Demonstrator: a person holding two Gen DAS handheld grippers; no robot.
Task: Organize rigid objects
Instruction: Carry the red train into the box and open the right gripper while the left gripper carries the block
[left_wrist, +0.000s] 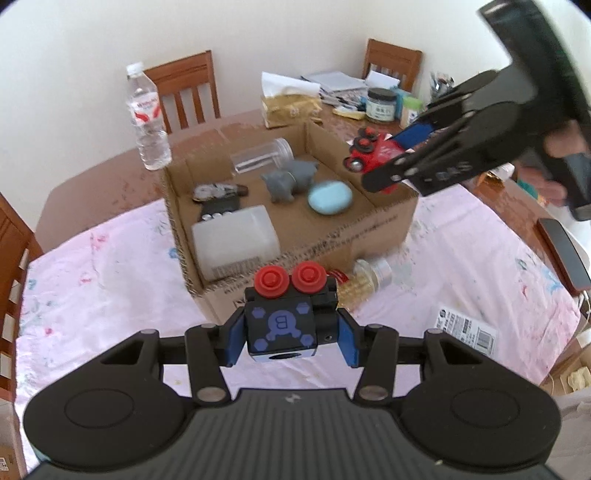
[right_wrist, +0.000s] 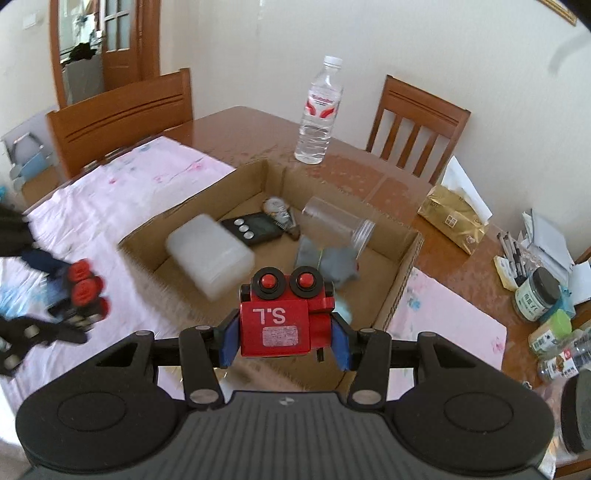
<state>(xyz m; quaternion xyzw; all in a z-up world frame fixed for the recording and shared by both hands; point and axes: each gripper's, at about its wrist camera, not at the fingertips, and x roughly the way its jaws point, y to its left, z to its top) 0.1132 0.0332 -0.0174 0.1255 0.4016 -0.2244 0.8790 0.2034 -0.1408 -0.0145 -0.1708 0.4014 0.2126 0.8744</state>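
L gripper nearest lens: blue pads clenched on black toy truck, red wheels facing fwd, "B" emblem on its face. Truck off the cloth, in front of cardboard box near wall. R gripper likewise clamped on red toy truck, marked "S.L", black/red wheels; hangs over box near edge.

Box sits on pink tablecloth. Inside: white plastic case, grey animal figure, light-blue oval case, clear jar on its side, black timer, wristwatch. Gold-filled jar lies outside, just beside box front. Water bottle upright on bare table behind box. Tissue pack & clutter at far side.
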